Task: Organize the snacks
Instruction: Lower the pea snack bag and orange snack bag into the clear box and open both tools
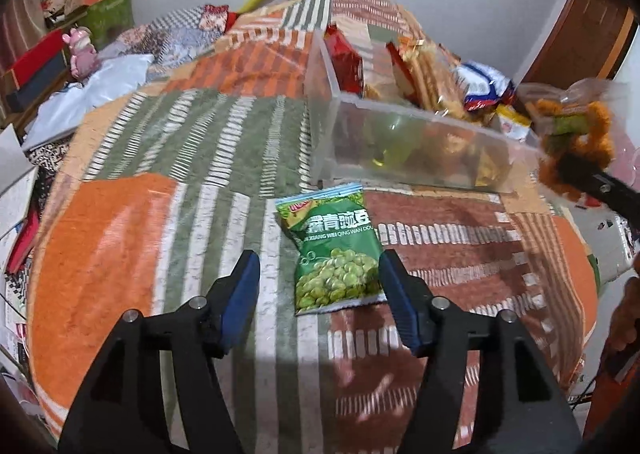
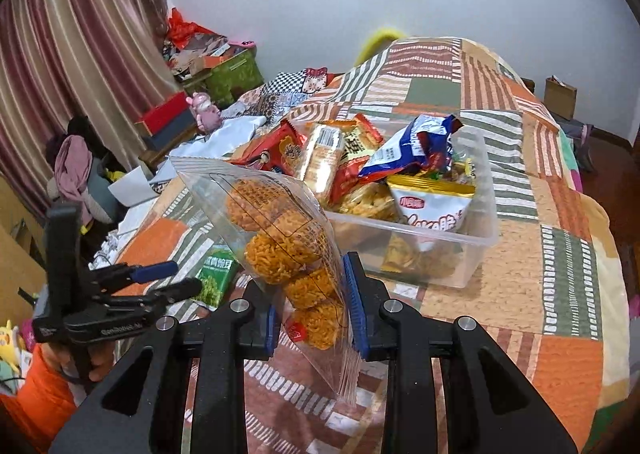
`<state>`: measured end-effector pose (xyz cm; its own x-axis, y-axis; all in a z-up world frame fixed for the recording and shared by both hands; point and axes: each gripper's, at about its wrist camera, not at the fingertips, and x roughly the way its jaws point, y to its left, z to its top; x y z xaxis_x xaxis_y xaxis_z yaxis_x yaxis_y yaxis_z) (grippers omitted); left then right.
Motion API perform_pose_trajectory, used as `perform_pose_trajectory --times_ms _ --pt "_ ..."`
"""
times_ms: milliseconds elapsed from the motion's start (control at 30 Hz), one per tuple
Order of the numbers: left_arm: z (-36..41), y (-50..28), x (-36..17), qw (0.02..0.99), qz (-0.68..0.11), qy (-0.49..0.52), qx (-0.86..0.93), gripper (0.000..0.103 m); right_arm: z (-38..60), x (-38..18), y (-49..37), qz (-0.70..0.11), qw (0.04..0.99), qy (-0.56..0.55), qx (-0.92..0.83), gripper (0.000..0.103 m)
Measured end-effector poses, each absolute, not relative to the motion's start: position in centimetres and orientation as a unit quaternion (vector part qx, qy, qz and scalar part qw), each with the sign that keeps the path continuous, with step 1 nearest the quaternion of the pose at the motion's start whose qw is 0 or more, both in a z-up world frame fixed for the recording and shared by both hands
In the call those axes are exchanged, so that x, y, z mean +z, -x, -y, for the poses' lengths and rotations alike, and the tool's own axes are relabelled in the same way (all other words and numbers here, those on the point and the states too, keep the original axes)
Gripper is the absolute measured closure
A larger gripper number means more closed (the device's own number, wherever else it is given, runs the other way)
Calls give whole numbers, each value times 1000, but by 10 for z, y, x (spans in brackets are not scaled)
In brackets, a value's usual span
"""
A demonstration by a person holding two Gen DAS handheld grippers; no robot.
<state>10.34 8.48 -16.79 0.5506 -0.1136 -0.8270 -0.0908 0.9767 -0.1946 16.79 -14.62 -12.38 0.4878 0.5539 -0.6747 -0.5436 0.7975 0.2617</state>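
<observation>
1. The left gripper [image 1: 319,274] is seen over a bed covered by a patchwork blanket [image 1: 120,254]; its jaws are spread wide with nothing between the pads.
2. A green pea packet [image 1: 332,250] lies flat on the blanket. Its lower half falls in the gap between the blue pads, nearer the right-hand pad; whether that pad touches the packet's edge cannot be told. The upper half extends beyond the fingertips.
3. A clear plastic bin [image 1: 400,142] stands on the blanket just beyond the packet's top edge, apart from it.
4. In the right wrist view, the right gripper [image 2: 316,294] is recorded with jaws pinching a clear zip bag of orange noodle rounds [image 2: 288,238]. The bag is held off the blanket, tilted up and to the left, with its sealed lower corner hanging below the pads.
5. The same bag [image 1: 572,126] is seen, blurred, at the right edge of the left wrist view, above the bin's near right corner.
6. The bin [image 2: 476,246] lies just ahead and to the right of the right gripper. It is filled with assorted snack packets, among them a white packet [image 2: 432,206] and a blue-and-white packet [image 2: 412,150].
7. From the right wrist view the left gripper [image 2: 172,278] is seen at lower left, jaws apart, with the pea packet [image 2: 216,274] just beyond its fingertips.
</observation>
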Motion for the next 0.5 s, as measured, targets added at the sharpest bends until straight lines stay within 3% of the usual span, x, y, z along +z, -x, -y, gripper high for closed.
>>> perform_pose_trajectory --times_ms 233,333,500 --pt "-78 -126 -186 869 -479 118 -14 42 155 -123 -169 -391 866 -15 311 77" --pt "-73 -129 -188 874 -474 107 -14 53 159 -121 -170 -389 868 -20 309 77" --pt "-75 -126 -185 875 -470 113 -20 60 162 -118 -171 -384 871 -25 305 77"
